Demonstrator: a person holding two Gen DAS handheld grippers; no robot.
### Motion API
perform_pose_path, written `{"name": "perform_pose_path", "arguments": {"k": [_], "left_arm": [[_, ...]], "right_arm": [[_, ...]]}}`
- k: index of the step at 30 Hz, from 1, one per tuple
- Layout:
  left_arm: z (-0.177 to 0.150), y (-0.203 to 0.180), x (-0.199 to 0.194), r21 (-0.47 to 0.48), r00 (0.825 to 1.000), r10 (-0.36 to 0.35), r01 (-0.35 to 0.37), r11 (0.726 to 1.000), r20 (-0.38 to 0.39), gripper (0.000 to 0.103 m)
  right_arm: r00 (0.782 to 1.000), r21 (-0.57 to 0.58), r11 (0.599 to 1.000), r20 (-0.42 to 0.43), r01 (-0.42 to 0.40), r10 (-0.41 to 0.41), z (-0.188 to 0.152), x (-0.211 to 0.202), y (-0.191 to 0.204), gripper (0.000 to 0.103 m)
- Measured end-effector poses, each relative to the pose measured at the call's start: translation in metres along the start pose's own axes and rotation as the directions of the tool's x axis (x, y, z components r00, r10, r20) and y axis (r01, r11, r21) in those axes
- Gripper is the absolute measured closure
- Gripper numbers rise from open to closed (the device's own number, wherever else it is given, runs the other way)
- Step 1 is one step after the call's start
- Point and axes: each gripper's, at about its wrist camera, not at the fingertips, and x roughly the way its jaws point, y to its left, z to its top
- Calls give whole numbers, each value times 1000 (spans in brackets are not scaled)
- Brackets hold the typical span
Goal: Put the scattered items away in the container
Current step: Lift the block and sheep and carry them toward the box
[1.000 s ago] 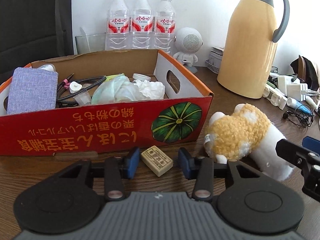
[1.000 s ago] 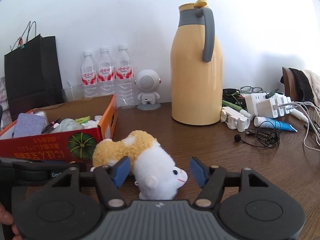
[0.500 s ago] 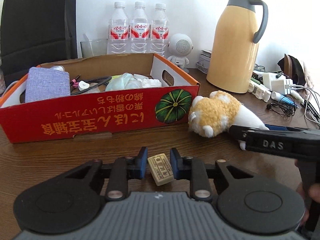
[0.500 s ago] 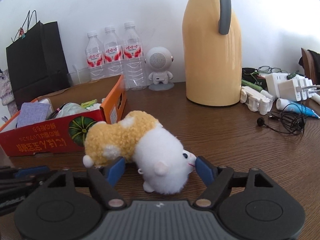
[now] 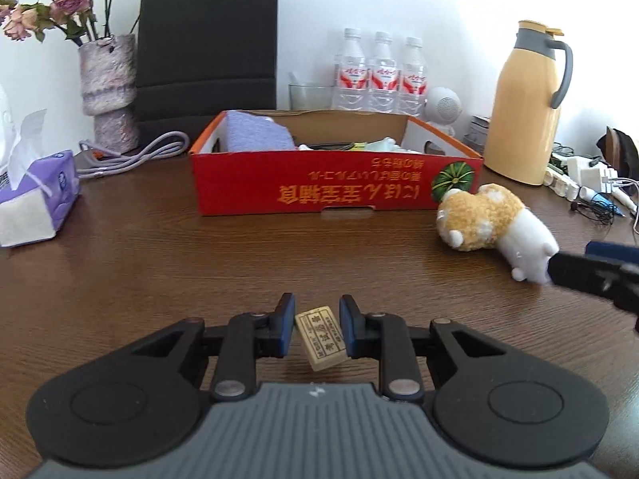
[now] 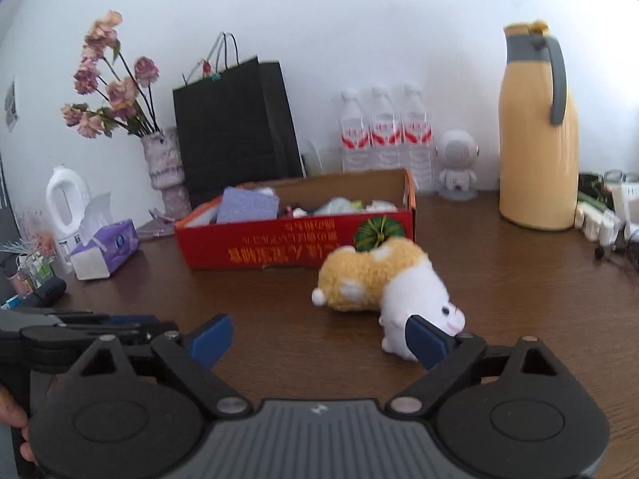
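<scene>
Left wrist view: a brown table (image 5: 159,239), red box (image 5: 335,183) at upper centre already part-filled. The left gripper (image 5: 315,329) clenches the eraser (image 5: 321,337) at lower centre.

Right wrist view: the right gripper (image 6: 319,339) is opening, nothing between its jaws; 1 plush toy (image 6: 383,283) lies unboxed, centre right.

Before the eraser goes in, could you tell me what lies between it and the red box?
Only bare wooden table lies between the eraser and the red box, shown in the left wrist view.
</scene>
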Motion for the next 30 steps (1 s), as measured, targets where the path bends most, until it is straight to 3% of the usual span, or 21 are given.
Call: {"name": "perform_pose_path", "arguments": {"k": [2, 3, 5, 7, 9, 10, 12, 14, 20, 23, 27, 30], "left_arm": [[0, 7, -3, -18, 1000, -19, 19, 1000, 8, 78], [1, 8, -5, -25, 999, -32, 33, 999, 18, 78], [3, 8, -9, -29, 998, -54, 56, 998, 36, 78], [5, 8, -13, -31, 996, -69, 71, 997, 49, 78], [5, 9, -17, -39, 995, -76, 79, 996, 64, 78], [6, 10, -18, -44, 995, -78, 81, 996, 69, 78], [7, 11, -21, -55, 994, -70, 74, 996, 78, 78], [8, 12, -25, -59, 994, -62, 67, 996, 87, 78], [5, 8, -54, -45, 986, -69, 77, 996, 151, 78], [-2, 5, -74, -38, 981, -54, 62, 997, 186, 78], [-23, -3, -113, 17, 962, -22, 18, 1000, 273, 78], [-46, -11, -140, 38, 951, -32, 22, 999, 309, 78]], "right_arm": [[985, -33, 984, -7, 174, -174, 12, 15, -7, 10], [975, -29, 975, -23, 221, -221, 17, 28, -15, 10], [970, -15, 978, -127, 208, -209, 24, 63, -37, 11], [966, 42, 985, -210, 165, -153, 25, 91, -55, 22], [961, 80, 987, -252, 139, -115, 21, 106, -61, 31], [962, 70, 987, -245, 143, -122, 19, 108, -60, 41], [959, 75, 988, -260, 137, -113, 20, 108, -55, 46], [964, 114, 986, -249, 118, -87, 20, 96, -44, 48], [986, 34, 995, -139, 96, -90, 6, 23, 26, 48], [989, 35, 991, -84, 127, -124, -6, -9, 48, 48], [993, 8, 993, 10, 117, -117, -27, -63, 73, 48], [991, 10, 992, 33, 127, -128, -49, -92, 84, 47]]}}
